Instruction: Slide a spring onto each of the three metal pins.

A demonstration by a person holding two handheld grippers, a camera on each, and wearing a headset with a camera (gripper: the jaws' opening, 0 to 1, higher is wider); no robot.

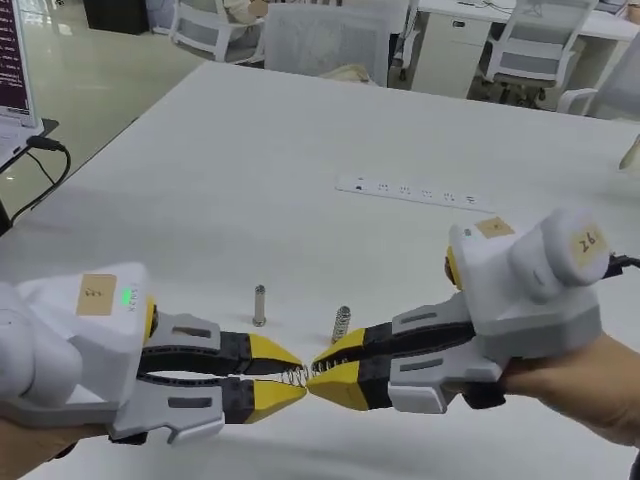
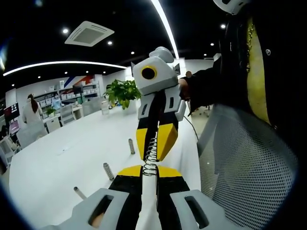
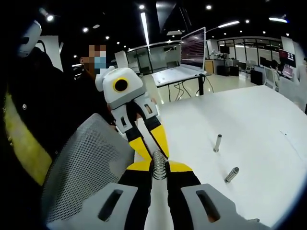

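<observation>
A small steel spring (image 1: 297, 374) hangs level just above the white table, stretched between my two grippers. My left gripper (image 1: 288, 376) comes in from the lower left and is shut on the spring's left end. My right gripper (image 1: 318, 372) comes in from the right and is shut on the other end. In the left gripper view the spring (image 2: 151, 153) runs from my left gripper (image 2: 149, 170) up into the right gripper's yellow fingers (image 2: 166, 139). Behind stand a bare metal pin (image 1: 260, 305) and a pin wearing a spring (image 1: 342, 323). A third pin (image 2: 79, 193) is bare.
A white power strip (image 1: 415, 190) lies across the middle of the table (image 1: 250, 150). A laptop (image 1: 10, 90) stands off the left edge, with office chairs (image 1: 320, 40) behind the far edge. A grey mesh chair back (image 3: 81, 163) is close behind the grippers.
</observation>
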